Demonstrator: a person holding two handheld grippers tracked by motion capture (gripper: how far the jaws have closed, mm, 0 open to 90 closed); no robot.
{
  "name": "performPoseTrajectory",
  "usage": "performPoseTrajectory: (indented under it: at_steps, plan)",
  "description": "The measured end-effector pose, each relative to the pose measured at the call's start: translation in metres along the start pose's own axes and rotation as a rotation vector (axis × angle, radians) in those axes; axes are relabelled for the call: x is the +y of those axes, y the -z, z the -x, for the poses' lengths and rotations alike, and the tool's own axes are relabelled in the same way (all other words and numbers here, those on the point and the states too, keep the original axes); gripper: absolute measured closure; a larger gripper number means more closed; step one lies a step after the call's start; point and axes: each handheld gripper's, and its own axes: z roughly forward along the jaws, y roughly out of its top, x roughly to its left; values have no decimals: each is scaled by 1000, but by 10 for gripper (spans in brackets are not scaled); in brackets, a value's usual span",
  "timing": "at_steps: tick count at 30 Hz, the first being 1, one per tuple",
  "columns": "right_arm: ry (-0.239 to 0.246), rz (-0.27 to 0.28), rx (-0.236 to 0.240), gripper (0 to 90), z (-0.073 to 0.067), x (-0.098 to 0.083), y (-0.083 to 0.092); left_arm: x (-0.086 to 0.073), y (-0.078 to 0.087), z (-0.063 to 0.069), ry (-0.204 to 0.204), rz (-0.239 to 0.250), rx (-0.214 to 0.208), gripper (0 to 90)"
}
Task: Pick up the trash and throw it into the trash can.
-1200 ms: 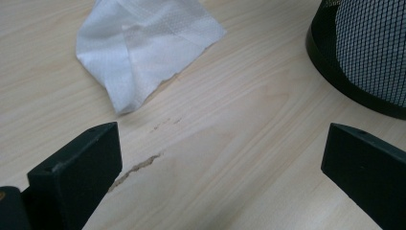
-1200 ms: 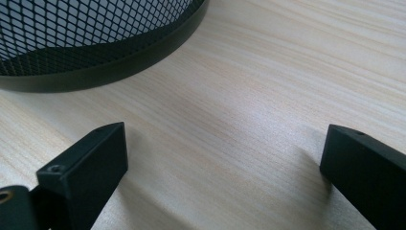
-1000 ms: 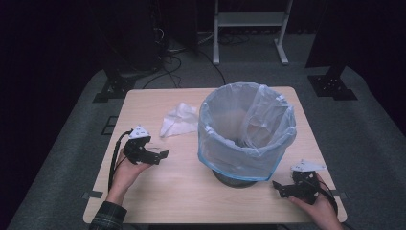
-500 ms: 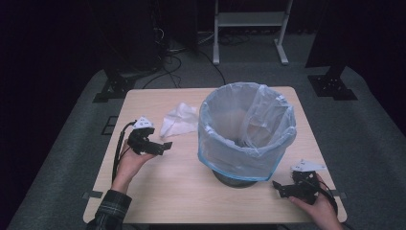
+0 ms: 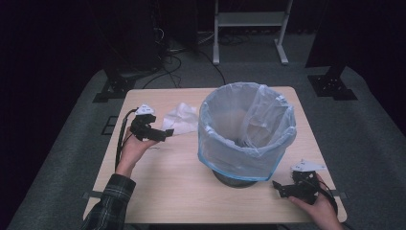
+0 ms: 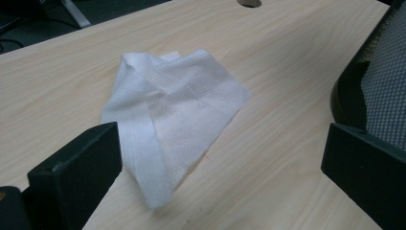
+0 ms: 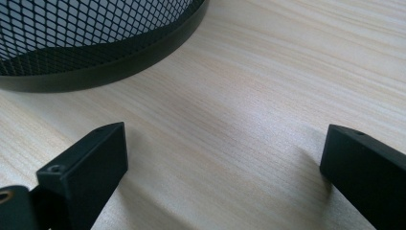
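Tissue: a crumpled white tissue [image 6: 172, 120] lay flat on the counter [image 5: 182, 191], left of the bin and just beside it, untouched; it sat in the same place as a second earlier.
Left gripper: the left gripper [image 5: 160, 135] had travelled forward and toward the tissue over the last second, from a spot nearer the counter's left edge; its tips stood at the tissue's near corner.
Left jaws: spread wide apart, empty; in the left gripper view the tissue's near edge lay between them, close by one jaw.
Meaning: judged from this, the reach was nearly done and a close on the tissue was the likely next step, the bin being the plausible goal.
Bin: a black mesh wastebasket [image 5: 242, 178] lined with a pale blue plastic bag [image 5: 246, 129] stood right of centre, mouth open.
Right gripper: the right gripper [image 5: 287, 188] rested low by the bin's base at the near right corner, unmoved.
Right jaws: wide apart, nothing between them but bare wood.
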Motion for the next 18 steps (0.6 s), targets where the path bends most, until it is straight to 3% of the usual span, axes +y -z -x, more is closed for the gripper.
performPoseTrajectory:
  at_steps: [18]
  plan:
    - [0, 0, 0, 9, 0, 0, 0, 23, -52, -30, 23, 3, 7, 0]
